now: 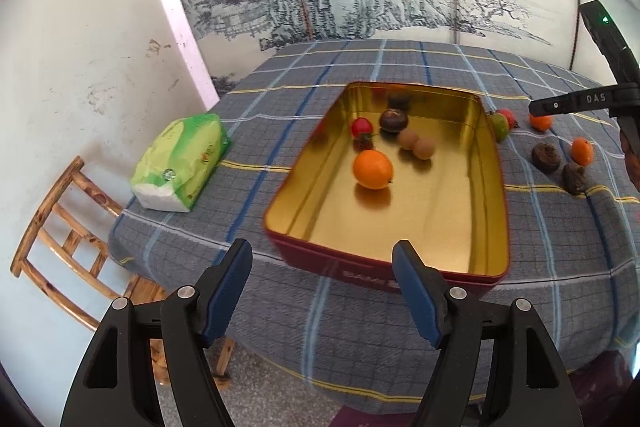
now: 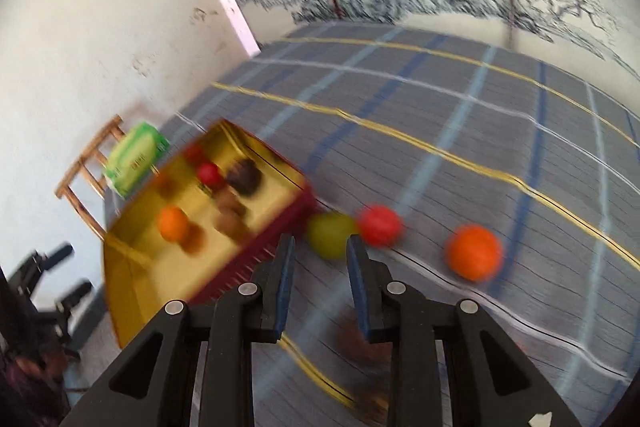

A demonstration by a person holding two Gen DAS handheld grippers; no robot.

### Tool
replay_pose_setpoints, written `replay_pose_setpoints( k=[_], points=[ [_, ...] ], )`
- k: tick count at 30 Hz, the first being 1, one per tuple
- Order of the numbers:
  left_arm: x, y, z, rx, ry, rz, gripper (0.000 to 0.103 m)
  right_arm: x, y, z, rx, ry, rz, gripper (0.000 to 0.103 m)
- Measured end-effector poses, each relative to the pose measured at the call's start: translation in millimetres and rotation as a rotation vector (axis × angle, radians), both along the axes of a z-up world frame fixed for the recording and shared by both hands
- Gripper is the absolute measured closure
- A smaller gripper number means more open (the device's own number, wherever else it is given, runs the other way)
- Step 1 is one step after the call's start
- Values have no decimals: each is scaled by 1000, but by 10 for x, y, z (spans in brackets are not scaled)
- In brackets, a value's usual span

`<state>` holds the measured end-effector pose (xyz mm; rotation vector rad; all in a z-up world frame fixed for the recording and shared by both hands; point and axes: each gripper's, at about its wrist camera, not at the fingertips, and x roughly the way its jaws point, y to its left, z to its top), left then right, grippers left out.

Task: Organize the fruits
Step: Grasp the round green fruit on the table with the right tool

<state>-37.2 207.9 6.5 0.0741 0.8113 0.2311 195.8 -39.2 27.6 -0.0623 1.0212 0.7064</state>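
A gold-lined red tin [image 1: 486, 163] on the plaid cloth holds an orange [image 1: 372, 169], a strawberry [image 1: 361, 127], a dark fruit [image 1: 393, 119] and two brown longans [image 1: 416, 143]. My left gripper [image 1: 322, 287] is open and empty, just before the tin's near wall. Right of the tin lie a green-red fruit [image 1: 500, 125], two small oranges [image 1: 581, 151] and dark fruits [image 1: 545, 157]. In the blurred right wrist view my right gripper [image 2: 320, 247] is open and empty, just short of the green fruit [image 2: 330, 233], with a red fruit [image 2: 379, 225], an orange [image 2: 474, 251] and the tin [image 2: 256, 259] nearby.
A green tissue pack [image 1: 180, 163] lies on the cloth left of the tin. A wooden chair [image 1: 64, 227] stands at the table's left edge by the white wall. A painted screen stands behind the table. The right gripper's body [image 1: 612, 83] shows at the left view's right edge.
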Motion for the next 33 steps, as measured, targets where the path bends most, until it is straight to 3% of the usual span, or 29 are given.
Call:
replay_pose_setpoints(
  k=[6, 9, 18, 21, 24, 26, 29, 33],
  points=[
    [14, -185, 22, 29, 1, -36, 30, 7, 250, -120, -106, -41, 97, 70],
    [30, -207, 33, 41, 3, -36, 29, -15, 429, -173, -137, -69, 144, 60],
    [134, -207, -57, 40, 31, -37, 27, 81, 660, -289, -226, -120, 235, 61],
    [150, -230, -78, 39, 36, -42, 27, 169, 729, -367, -245, -94, 255, 61],
    [166, -239, -77, 41, 38, -45, 27, 187, 792, -506, -279, -70, 284, 68],
    [168, -248, -70, 46, 37, -46, 27, 192, 735, -487, -260, -64, 259, 69],
    [159, -268, -25, 48, 27, -53, 27, 120, 429, -297, -155, -88, 176, 69],
    [155, -350, 37, 38, 10, -91, 27, -147, -268, -48, -62, -127, 21, 69]
  ],
)
